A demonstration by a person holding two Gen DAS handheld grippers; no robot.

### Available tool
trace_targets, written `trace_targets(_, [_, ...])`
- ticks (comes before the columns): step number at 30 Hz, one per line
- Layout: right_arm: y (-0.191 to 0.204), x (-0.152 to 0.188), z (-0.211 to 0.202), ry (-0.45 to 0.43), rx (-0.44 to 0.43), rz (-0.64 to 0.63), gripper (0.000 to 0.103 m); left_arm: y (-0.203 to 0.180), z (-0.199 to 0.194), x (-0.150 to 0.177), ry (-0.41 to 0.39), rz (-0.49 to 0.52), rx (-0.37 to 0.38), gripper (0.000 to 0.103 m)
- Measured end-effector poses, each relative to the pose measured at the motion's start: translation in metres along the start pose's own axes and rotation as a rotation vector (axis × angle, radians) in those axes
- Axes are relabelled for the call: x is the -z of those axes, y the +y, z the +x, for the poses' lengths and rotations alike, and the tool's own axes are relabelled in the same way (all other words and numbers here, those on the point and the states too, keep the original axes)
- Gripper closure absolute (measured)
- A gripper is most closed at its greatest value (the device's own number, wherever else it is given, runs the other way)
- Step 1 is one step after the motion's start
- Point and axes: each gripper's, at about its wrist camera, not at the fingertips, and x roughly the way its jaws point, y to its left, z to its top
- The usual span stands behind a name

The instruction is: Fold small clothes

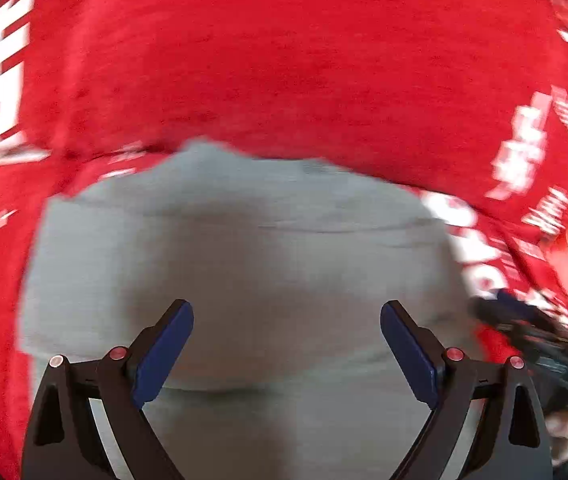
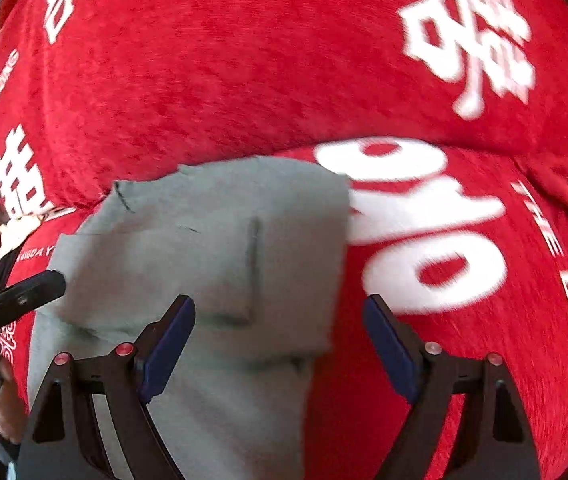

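The grey garment (image 1: 243, 260) lies flat on a red cloth (image 1: 284, 60) printed with white lettering. In the left wrist view it fills the lower middle of the frame, with faint creases running across it. In the right wrist view the grey garment (image 2: 219, 248) lies at lower left, its right edge straight, a stitched pocket seam near centre.

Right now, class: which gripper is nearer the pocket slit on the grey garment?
Right. The right gripper hovers open just below the pocket slit on the grey garment. The left gripper hangs open over plain grey cloth, no slit visible there.
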Motion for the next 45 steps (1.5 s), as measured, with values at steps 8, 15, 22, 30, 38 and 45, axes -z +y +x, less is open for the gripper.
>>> trace_targets(8, [0.027,-0.022,0.063,0.129,-0.001,-0.080,0.050,0.050,0.027,0.011,0.037,-0.104,-0.059,0.008])
trace_targets(15, [0.042,-0.022,0.037,0.038,-0.010,-0.134,0.095,0.034,0.020,0.015,0.025,-0.017,-0.074,0.008])
trace_targets(22, [0.037,-0.027,0.035,0.026,0.065,-0.115,0.095,0.034,0.029,0.013,0.068,-0.004,-0.087,0.008])
trace_targets(30, [0.020,-0.020,0.053,0.067,0.125,-0.086,0.097,0.041,0.022,0.008,0.053,-0.009,-0.083,0.008])
trace_targets(38, [0.011,-0.024,0.019,0.026,-0.002,0.028,0.049,0.045,0.005,0.007,-0.003,-0.025,-0.089,0.008])
trace_targets(45, [0.094,-0.018,0.044,0.094,0.054,-0.195,0.048,0.034,0.038,0.006,0.074,0.077,-0.207,0.008])
